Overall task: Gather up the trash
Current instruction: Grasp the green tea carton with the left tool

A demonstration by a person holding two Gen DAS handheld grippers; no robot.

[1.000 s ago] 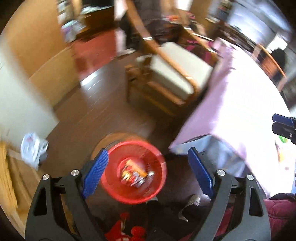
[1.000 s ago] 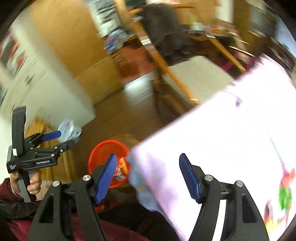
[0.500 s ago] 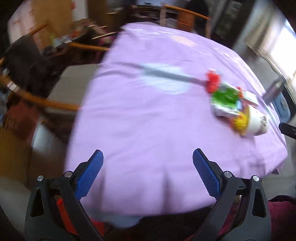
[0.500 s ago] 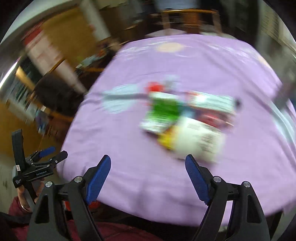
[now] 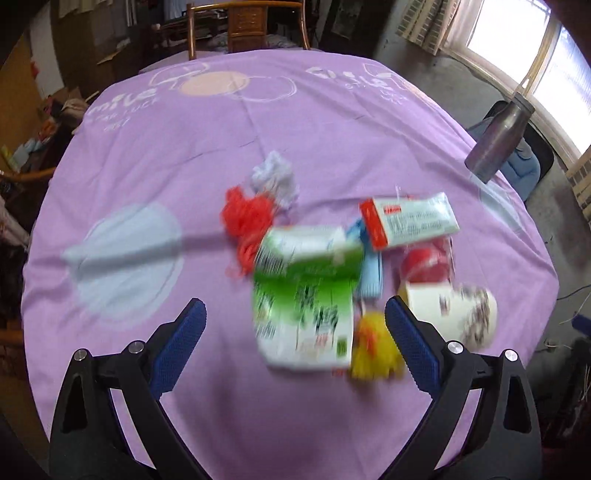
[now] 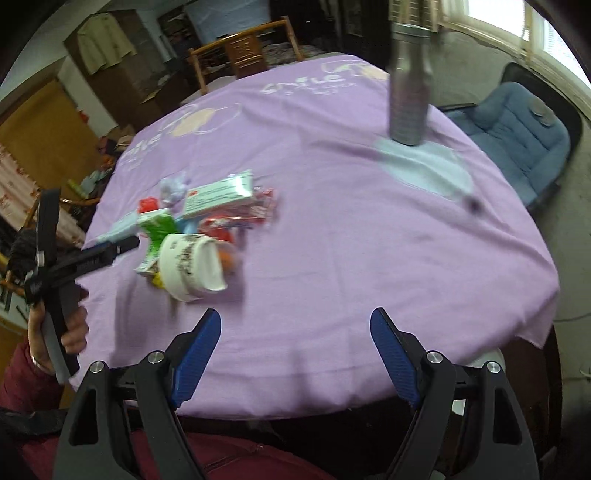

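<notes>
A pile of trash lies on the purple tablecloth (image 5: 155, 173). It holds a green and white carton (image 5: 306, 295), a red mesh wad (image 5: 245, 218), a crumpled tissue (image 5: 275, 179), a red and white box (image 5: 410, 221), a tipped paper cup (image 5: 450, 310) and a yellow wrapper (image 5: 373, 347). My left gripper (image 5: 294, 306) hangs open above the carton's near end, touching nothing. My right gripper (image 6: 295, 314) is open over bare cloth, with the cup (image 6: 192, 262) and the rest of the pile to its upper left. In the right wrist view, a hand (image 6: 55, 328) holds the left gripper beside the pile.
A metal bottle (image 6: 410, 92) stands on a pale blue print at the table's far right. A wooden chair (image 5: 245, 26) is behind the table and a blue padded seat (image 6: 517, 136) to its right. The cloth hangs over the near edge.
Both views swung from the floor, with its red basket of trash, up and over the table. The trash pile came into view and closer. Both grippers' jaws stand wider than a second ago.
</notes>
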